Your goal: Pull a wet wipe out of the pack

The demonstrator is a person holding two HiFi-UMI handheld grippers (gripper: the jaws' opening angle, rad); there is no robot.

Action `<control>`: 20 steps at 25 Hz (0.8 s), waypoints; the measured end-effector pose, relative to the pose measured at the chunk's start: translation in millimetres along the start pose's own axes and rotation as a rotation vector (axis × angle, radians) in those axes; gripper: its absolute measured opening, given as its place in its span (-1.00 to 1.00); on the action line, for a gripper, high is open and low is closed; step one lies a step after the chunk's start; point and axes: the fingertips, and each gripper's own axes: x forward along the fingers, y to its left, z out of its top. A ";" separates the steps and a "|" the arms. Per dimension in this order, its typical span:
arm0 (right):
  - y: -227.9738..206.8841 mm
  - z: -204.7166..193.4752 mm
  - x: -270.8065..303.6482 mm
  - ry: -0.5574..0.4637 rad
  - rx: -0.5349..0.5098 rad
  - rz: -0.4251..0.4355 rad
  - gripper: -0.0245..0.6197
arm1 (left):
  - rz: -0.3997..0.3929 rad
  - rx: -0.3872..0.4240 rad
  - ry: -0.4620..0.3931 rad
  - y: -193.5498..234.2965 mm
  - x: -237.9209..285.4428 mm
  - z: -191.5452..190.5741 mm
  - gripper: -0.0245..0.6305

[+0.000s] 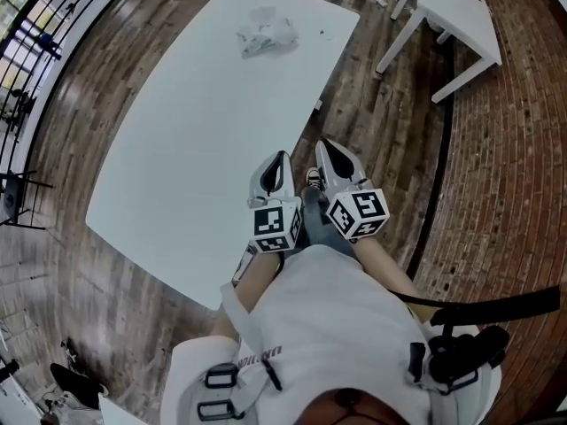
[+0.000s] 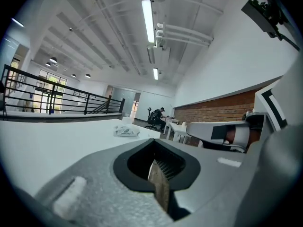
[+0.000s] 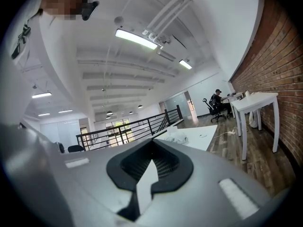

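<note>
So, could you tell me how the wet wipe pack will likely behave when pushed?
The wet wipe pack looks crumpled, so probably soft and floppy. Lying flat, it shouldn't roll. On the smooth white table it may slide.

Light: bright, even, indoor. We list fluorescent ceiling tubes (image 2: 148,20) at the upper centre of the left gripper view, slightly blown out, and windows (image 2: 47,86) glowing at mid left.
Glare: the white table (image 1: 177,149) is near overexposed in the head view. The wet wipe pack (image 1: 266,35) shows low contrast against it, with faint, soft shadows.
Distortion: we note strong fisheye bending and black corners in both gripper views.
</note>
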 end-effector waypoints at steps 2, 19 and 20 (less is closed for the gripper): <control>-7.6 0.2 16.5 0.001 0.003 0.009 -0.91 | 0.011 0.005 -0.002 6.3 13.9 1.1 -0.92; -99.5 36.9 186.4 0.091 -0.012 0.194 -0.91 | 0.187 -0.032 -0.004 46.9 187.0 32.1 -0.92; -104.5 39.5 195.8 0.096 -0.016 0.210 -0.91 | 0.197 -0.033 -0.007 48.6 197.1 34.4 -0.92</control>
